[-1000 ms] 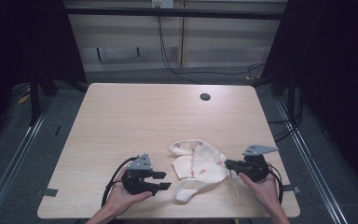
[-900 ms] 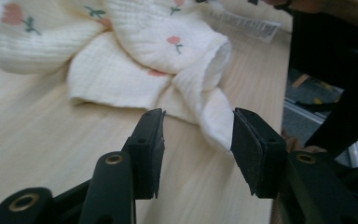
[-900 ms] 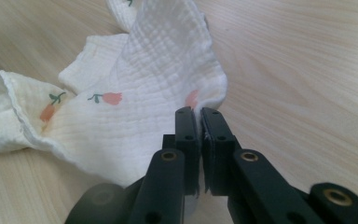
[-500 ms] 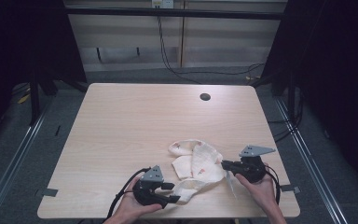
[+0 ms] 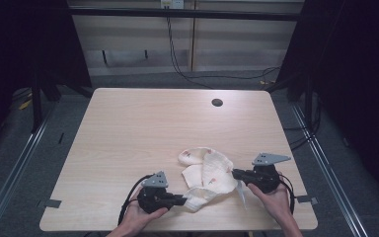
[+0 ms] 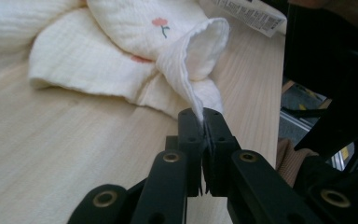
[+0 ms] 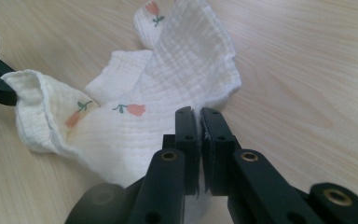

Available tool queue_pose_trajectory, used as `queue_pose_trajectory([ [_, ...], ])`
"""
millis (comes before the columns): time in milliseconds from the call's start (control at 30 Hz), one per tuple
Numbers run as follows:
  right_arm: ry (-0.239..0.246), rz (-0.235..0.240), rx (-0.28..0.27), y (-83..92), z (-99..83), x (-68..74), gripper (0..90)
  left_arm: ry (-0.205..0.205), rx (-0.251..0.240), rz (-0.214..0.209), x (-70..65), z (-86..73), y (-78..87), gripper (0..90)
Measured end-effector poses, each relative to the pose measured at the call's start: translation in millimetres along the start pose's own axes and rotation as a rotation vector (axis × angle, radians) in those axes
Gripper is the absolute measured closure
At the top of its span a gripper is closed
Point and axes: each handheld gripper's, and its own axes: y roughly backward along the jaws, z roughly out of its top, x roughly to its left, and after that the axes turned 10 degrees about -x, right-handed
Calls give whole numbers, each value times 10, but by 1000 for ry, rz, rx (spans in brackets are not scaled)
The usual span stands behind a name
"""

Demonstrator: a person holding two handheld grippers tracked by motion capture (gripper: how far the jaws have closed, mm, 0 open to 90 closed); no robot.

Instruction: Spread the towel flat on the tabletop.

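1. Your left gripper (image 5: 180, 200) sits low in the high view, left of centre, pointing right. Its jaws have just been closing and now pinch the hem of the cream garment (image 5: 207, 175); the left gripper view shows that edge (image 6: 186, 84) pulled taut into them.
2. Your right gripper (image 5: 234, 174) points left from the lower right, jaws closed on the garment's opposite edge (image 7: 168, 93).
3. The garment lies crumpled on the wooden table (image 5: 143, 128), between both grippers, near the bottom edge.
4. A dark round hole (image 5: 217, 102) sits well apart, upper right of the tabletop.
5. A printed label (image 6: 249, 11) is cut off at the top of the left gripper view.
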Motion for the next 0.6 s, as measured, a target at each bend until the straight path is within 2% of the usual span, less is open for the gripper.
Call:
queue_pose_trajectory([
  [67, -13, 5, -14, 29, 16, -13, 859, -9, -24, -3, 16, 59, 62, 871],
  [133, -23, 10, -32, 61, 37, -20, 859, -10, -51, 6, 38, 117, 123, 872],
  [200, -31, 16, -40, 73, 60, -24, 859, -27, -61, 22, 47, 163, 184, 871],
  [267, -31, 26, -52, 78, 92, -17, 860, -21, -85, 32, 62, 190, 247, 872],
  [467, -19, 57, -65, 67, 230, 40, 860, -43, -114, 67, 106, 309, 420, 872],
  [567, -29, 68, -77, 44, 320, 50, 861, -48, -130, 88, 147, 381, 498, 872],
  [600, -27, 71, -81, 40, 348, 48, 861, -38, -136, 92, 168, 403, 527, 872],
])
